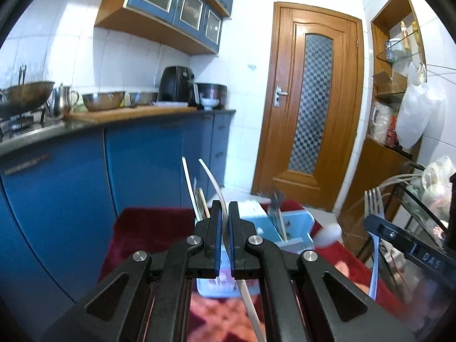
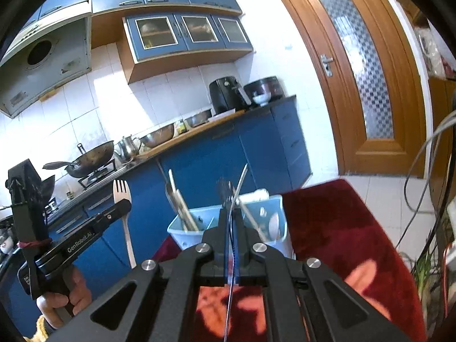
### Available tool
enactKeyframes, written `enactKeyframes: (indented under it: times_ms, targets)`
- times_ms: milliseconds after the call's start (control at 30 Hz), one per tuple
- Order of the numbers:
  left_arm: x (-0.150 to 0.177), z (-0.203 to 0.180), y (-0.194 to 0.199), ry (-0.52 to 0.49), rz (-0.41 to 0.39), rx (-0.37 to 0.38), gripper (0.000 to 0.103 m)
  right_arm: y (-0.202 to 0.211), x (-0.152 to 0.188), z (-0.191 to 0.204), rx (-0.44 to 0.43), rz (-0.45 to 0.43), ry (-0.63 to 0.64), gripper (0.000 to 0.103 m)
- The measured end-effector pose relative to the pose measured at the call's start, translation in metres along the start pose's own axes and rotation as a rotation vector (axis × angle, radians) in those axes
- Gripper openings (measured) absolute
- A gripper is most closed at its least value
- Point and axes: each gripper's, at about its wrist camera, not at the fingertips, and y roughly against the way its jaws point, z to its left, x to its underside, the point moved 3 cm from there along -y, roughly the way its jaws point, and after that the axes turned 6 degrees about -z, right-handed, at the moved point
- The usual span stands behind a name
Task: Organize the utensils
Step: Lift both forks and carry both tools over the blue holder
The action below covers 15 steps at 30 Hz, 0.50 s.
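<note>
Both hand-held grippers are clamped on forks above a table draped in a dark red velvety cloth [image 2: 342, 228]. Seen from its own camera, the left gripper [image 1: 225, 208] has its black jaws nearly together on the thin handle of a white plastic fork [image 1: 212, 181], which curves up past the fingertips and runs back down under the gripper body. In the right wrist view the same gripper [image 2: 121, 203] shows at the left edge, with a person's hand [image 2: 61, 296] wrapped round its grip, and the fork's tines stand upright above its tip.

From its own camera the right gripper [image 2: 231, 213] is closed on the slim handle of a silvery metal fork [image 2: 240, 179], whose handle passes between the jaws and slants up to the right. In the left wrist view that fork's tines [image 1: 373, 199] rise above the right gripper's black tip [image 1: 376, 222] at the right edge.

Just beyond both grippers stands a pale blue plastic utensil caddy [image 2: 182, 233] on the red cloth, with divided compartments. Wooden chopsticks and pale sticks [image 2: 179, 199] lean in its left compartment; a white spoon [image 2: 275, 223] rests in the right one.

Behind, blue kitchen cabinets [image 1: 142, 156] carry a worktop with a wok [image 2: 91, 156], steel bowls [image 1: 104, 100] and a black air fryer [image 1: 178, 85]. A wooden door with a patterned glass panel [image 1: 313, 99] stands to the right.
</note>
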Motion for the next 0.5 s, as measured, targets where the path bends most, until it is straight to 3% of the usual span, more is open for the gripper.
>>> enactKeyframes:
  times_ms: [500]
  targets:
    - [-0.044,-0.005,-0.072,-0.088,-0.171,-0.089,0.002,-0.060,-0.047,0.000,0.056,-0.118,0.040,0.003]
